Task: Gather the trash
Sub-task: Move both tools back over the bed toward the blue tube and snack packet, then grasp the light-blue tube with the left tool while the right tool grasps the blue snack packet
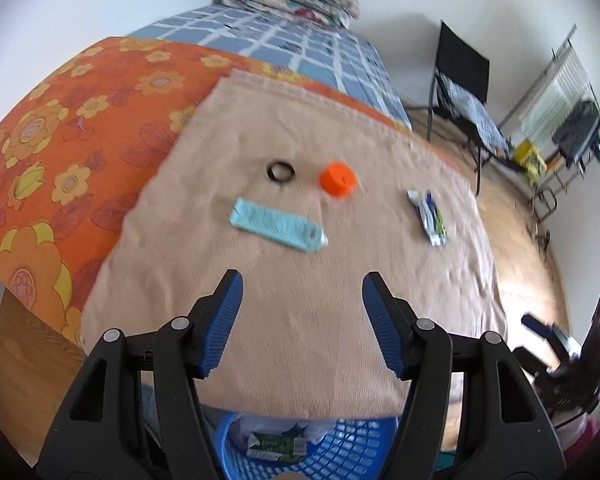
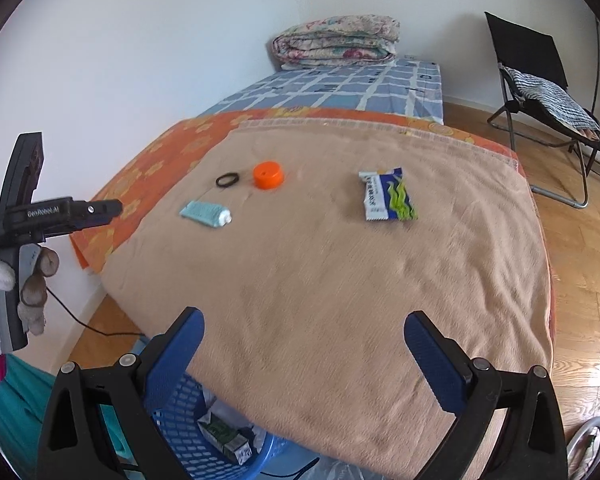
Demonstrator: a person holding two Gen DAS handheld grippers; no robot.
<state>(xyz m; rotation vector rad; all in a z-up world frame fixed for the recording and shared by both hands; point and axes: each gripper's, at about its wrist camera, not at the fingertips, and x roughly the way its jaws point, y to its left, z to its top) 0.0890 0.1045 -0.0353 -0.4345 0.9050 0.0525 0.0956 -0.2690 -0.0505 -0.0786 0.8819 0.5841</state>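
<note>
On the tan blanket [image 1: 300, 300] [image 2: 320, 280] lie a light blue squeezed tube [image 1: 277, 230] [image 2: 205, 213], a black ring [image 1: 280, 171] [image 2: 227, 179], an orange cap [image 1: 338, 180] [image 2: 267, 175] and a blue-white snack wrapper [image 1: 429, 216] [image 2: 387, 195]. My left gripper [image 1: 302, 280] is open and empty, hovering over the blanket's near part, short of the tube. My right gripper [image 2: 304, 320] is open and empty above the blanket's near edge. A blue plastic basket [image 1: 340, 448] [image 2: 188, 432] below the bed edge holds a green carton [image 1: 276, 446] [image 2: 224, 438].
The bed has an orange floral sheet [image 1: 60, 140], a blue checked sheet [image 2: 340, 88] and a folded quilt [image 2: 336, 42] at the far end. A black folding chair [image 2: 540, 88] stands on the wood floor to the right. The left gripper's body [image 2: 28, 216] shows at left in the right wrist view.
</note>
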